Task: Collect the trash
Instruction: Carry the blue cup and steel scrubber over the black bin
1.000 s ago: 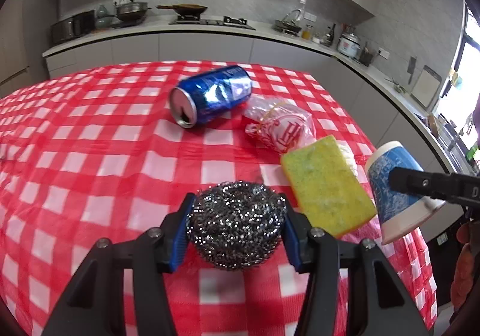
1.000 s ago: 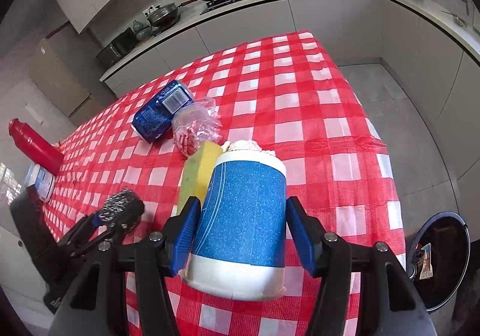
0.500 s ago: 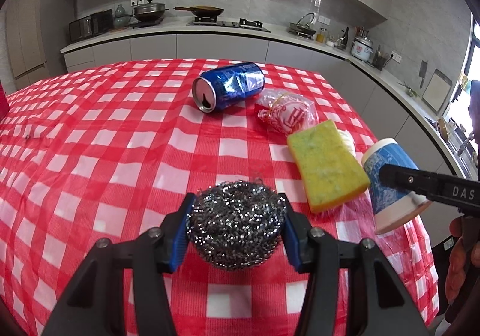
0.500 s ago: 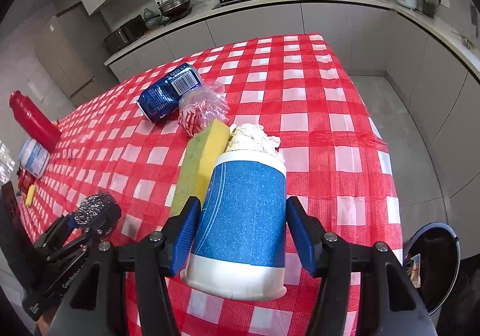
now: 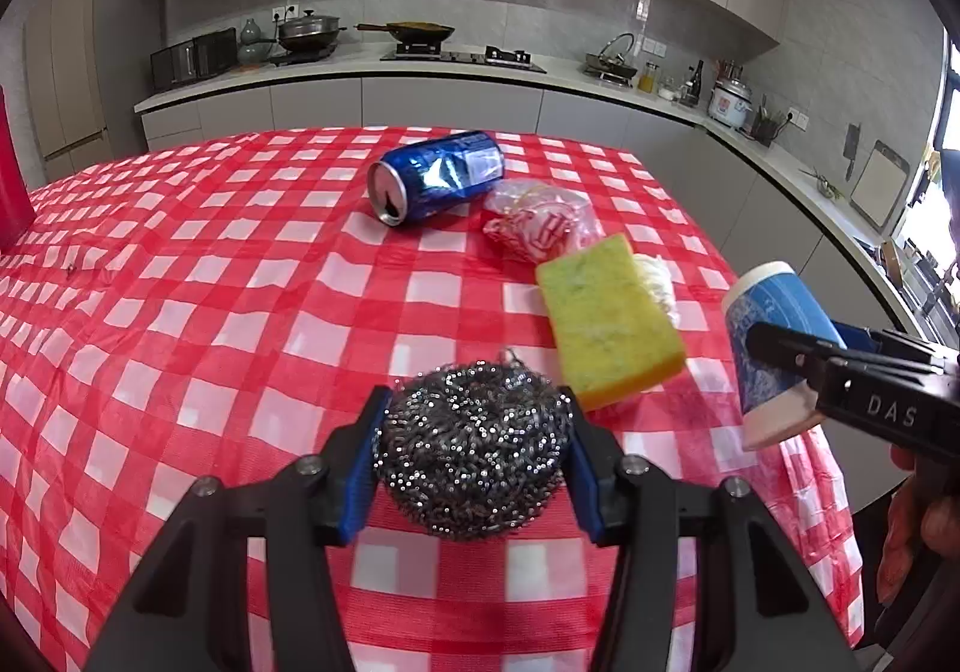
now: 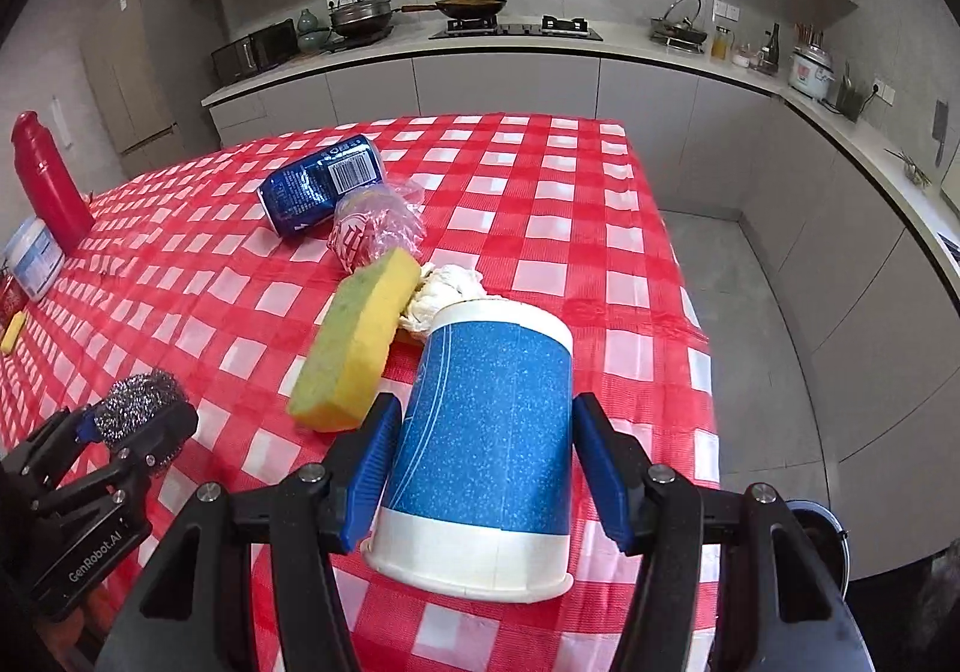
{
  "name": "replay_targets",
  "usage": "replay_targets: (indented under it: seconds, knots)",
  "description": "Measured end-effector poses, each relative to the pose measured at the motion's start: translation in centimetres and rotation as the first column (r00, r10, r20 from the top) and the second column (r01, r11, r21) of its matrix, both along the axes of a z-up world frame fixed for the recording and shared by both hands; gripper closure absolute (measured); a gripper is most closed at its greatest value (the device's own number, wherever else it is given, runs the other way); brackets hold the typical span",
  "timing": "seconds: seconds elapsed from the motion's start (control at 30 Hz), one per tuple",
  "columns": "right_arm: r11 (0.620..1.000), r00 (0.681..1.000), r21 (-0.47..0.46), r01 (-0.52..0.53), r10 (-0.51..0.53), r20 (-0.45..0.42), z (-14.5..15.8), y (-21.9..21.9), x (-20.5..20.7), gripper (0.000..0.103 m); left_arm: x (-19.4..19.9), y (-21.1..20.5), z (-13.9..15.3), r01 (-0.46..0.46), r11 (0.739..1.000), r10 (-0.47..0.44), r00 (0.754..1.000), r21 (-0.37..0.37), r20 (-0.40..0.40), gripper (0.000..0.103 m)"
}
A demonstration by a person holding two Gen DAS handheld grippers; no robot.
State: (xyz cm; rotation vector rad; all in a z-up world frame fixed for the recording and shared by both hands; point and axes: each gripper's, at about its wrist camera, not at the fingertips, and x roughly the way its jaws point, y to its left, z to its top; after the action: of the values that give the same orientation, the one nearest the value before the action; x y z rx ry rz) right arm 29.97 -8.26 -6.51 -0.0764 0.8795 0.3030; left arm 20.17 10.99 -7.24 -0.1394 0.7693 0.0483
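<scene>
Two grippers were each carrying a piece of trash above the red-and-white checked tablecloth (image 5: 210,312). The left gripper (image 5: 474,456) had its blue pads pressed against both sides of a steel wool scrubber (image 5: 471,447), which filled the space between the fingers; in the right wrist view the same scrubber (image 6: 138,408) showed at the lower left, clamped in that gripper's black frame. The right gripper (image 6: 483,459) was closed around a blue paper cup (image 6: 486,432), gripped by its sides, with the white band nearest the camera and the far end tilted toward the table. In the left wrist view the cup (image 5: 774,348) hung past the table's right edge. On the cloth lay a yellow sponge (image 5: 606,321) with a greenish face, a crumpled white tissue (image 6: 438,294) touching its far side, a crinkled clear wrapper with red print (image 5: 540,225) just beyond, and a blue drink can (image 5: 435,177) on its side next to the wrapper. A red bottle (image 6: 45,174) stood at the far left of the table beside a small white-and-blue tub (image 6: 33,258). A dark round bin (image 6: 825,540) sat on the floor off the table's near right corner, mostly hidden behind the right gripper.
</scene>
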Motion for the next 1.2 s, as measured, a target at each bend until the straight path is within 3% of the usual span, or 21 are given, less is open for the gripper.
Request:
replay_targets:
  seconds: [0.4, 0.93, 1.2]
  knots:
    - [0.999, 0.999, 0.013, 0.03, -0.031, 0.025, 0.8, -6.5, -1.2, 0.042, -0.4, -6.7, 0.9, 0.032, 0.999, -0.032, 0.999, 0.017, 0.017, 0.049]
    - [0.988, 0.988, 0.016, 0.154, -0.155, 0.019, 0.6, -21.6, -3.8, 0.042, -0.8, -20.9, 1.2, 0.152, 0.988, -0.152, 0.988, 0.018, 0.026, 0.049]
    - [0.965, 0.965, 0.016, 0.261, -0.26, -0.006, -0.8, -30.7, -5.2, 0.042, -0.7, -28.7, 0.4, 0.25, 0.968, -0.25, 0.968, 0.001, 0.022, 0.049]
